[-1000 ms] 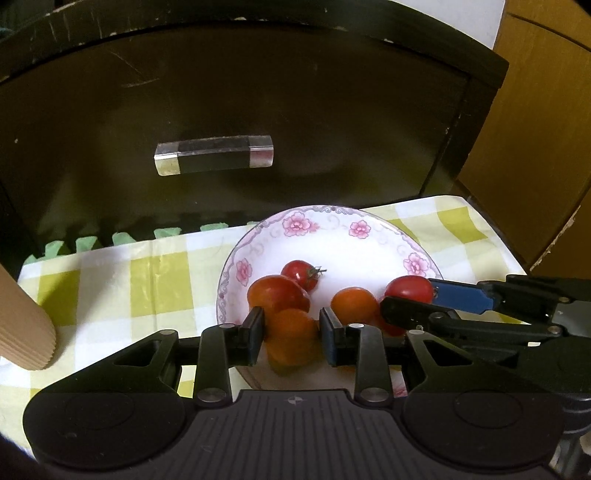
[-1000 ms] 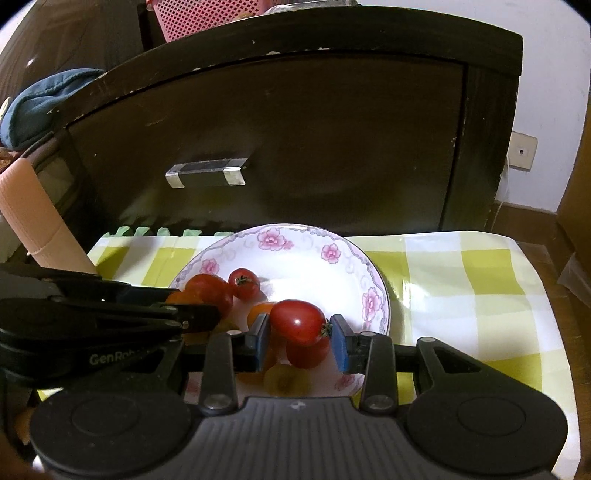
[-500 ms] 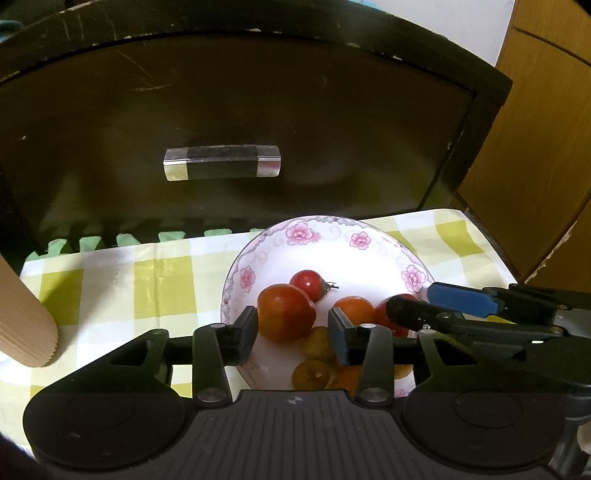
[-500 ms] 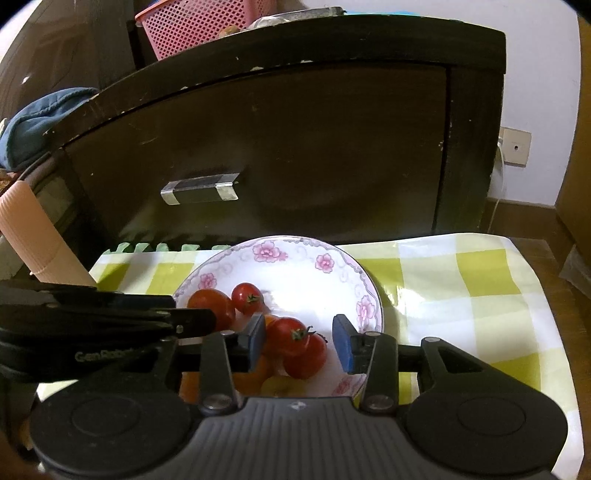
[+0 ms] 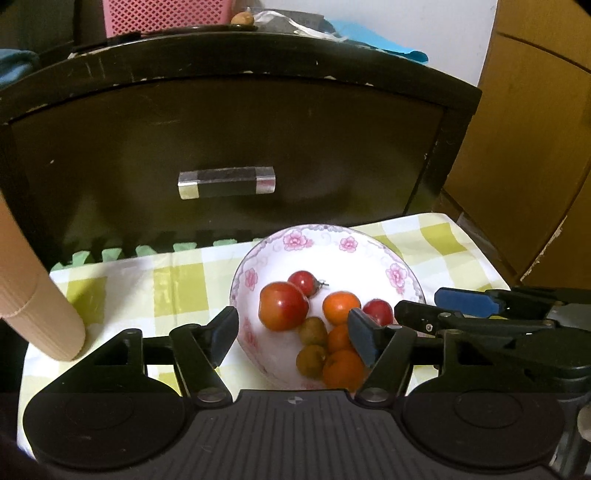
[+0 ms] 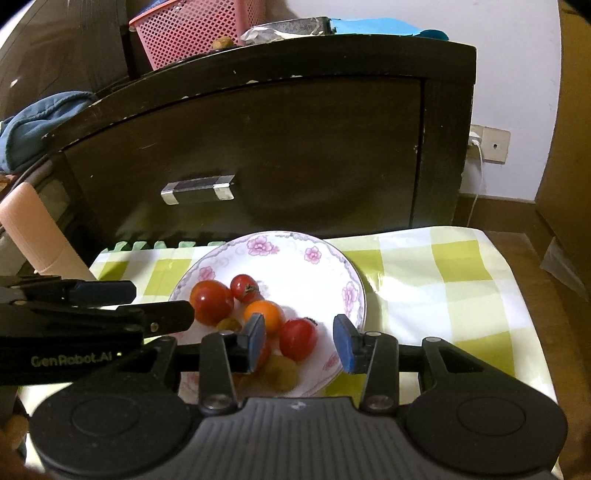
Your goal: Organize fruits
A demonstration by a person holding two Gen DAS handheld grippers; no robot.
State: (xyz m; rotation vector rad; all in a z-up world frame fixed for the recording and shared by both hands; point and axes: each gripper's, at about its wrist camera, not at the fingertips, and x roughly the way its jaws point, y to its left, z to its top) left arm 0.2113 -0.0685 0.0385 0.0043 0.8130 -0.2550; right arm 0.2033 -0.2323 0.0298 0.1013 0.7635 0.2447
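A white flowered bowl (image 5: pixel 317 240) (image 6: pixel 280 243) on a yellow-checked cloth holds several small fruits: a large red tomato (image 5: pixel 282 305) (image 6: pixel 211 301), a cherry tomato (image 5: pixel 303 282) (image 6: pixel 244 288), orange fruits (image 5: pixel 340 307) (image 6: pixel 267 314), a red tomato (image 6: pixel 298 339) and olive-green fruits (image 5: pixel 312 360) (image 6: pixel 282 373). My left gripper (image 5: pixel 295 334) is open and empty above the bowl's near side. My right gripper (image 6: pixel 301 345) is open and empty above the bowl's near right side; the red tomato lies in the bowl below its fingers.
A dark cabinet with a drawer handle (image 5: pixel 227 181) (image 6: pixel 199 189) stands right behind the cloth. A tan ribbed roll (image 5: pixel 29 295) (image 6: pixel 33 236) leans at the left. A pink basket (image 6: pixel 199 31) sits on the cabinet. The cloth (image 6: pixel 450 280) extends to the bowl's right.
Both grippers opened and let their fruits go into the bowl: the left an orange fruit, the right a red tomato. Both pulled back and up from the bowl.
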